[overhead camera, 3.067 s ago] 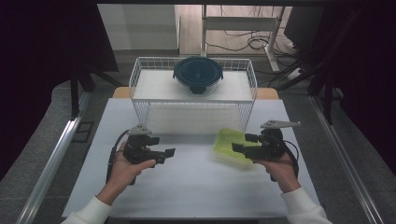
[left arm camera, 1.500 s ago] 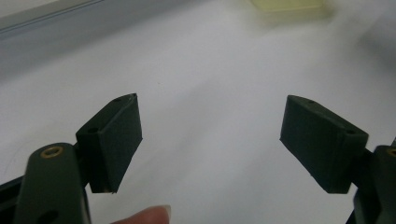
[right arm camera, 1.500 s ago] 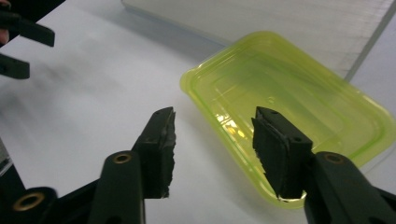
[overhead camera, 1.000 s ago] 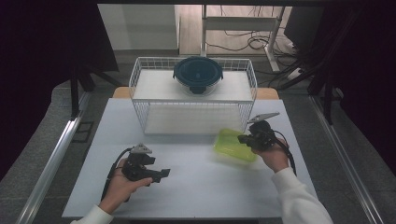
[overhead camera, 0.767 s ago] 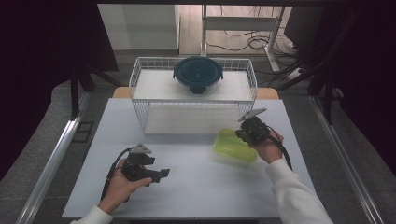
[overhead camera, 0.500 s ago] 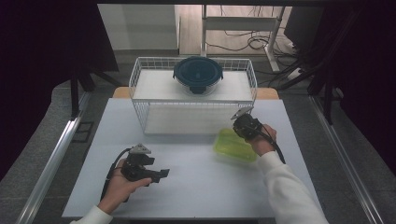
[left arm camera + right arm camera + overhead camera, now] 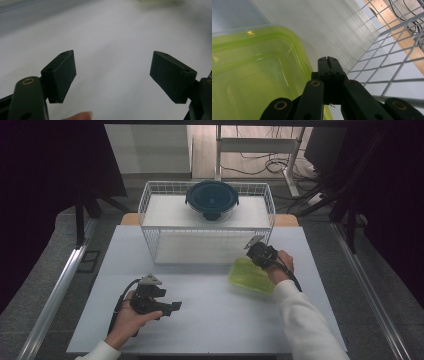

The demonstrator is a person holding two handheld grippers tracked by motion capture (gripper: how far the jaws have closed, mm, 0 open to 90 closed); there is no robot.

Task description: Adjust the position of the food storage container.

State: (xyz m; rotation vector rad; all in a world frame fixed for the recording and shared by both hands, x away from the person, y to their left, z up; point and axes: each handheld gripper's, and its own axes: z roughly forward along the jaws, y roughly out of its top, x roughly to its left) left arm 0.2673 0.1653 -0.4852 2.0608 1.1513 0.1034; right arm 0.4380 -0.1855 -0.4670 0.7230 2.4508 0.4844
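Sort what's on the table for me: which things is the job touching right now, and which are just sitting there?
In play:
- translucent lime-green plastic container
- right gripper, fingers closed, at its far edge
- white wire basket rack beside it, probably

Just sitting:
- round glass bowl with dark blue lid, on the rack
- left gripper, open over bare white table

No text, label, brand, number or sign can be read anywhere in these pictures.
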